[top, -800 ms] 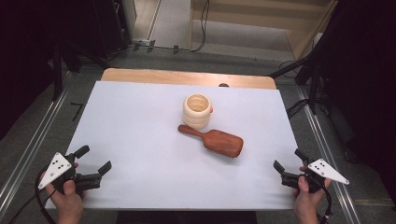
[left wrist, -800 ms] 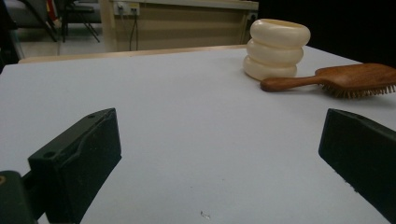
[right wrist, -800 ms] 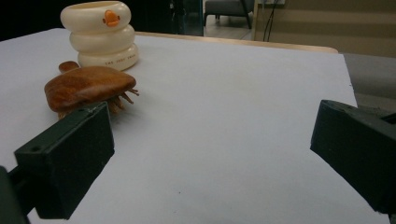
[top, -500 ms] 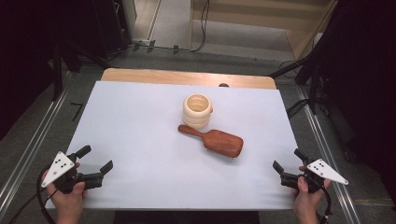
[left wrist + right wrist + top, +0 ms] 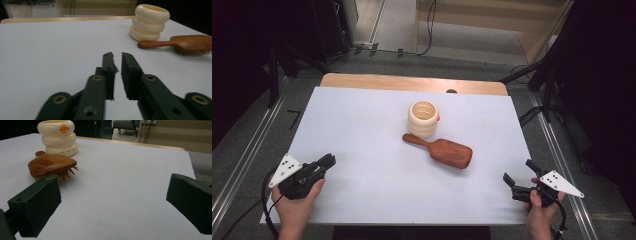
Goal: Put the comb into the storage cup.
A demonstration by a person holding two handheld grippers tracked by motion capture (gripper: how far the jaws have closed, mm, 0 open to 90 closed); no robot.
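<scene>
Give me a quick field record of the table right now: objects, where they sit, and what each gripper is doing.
surface: white sheet over a wooden table
cup: cream ringed cup, upright, mid-table, orange mark on its side
brush: wooden hairbrush, bristles down, just in front of the cup, handle end close beside its base
left gripper: left gripper, jaws nearly together, nothing between them, near the sheet's front left corner
right gripper: right gripper, jaws wide open, empty, near the front right corner
contact: neither gripper touches cup or brush
</scene>
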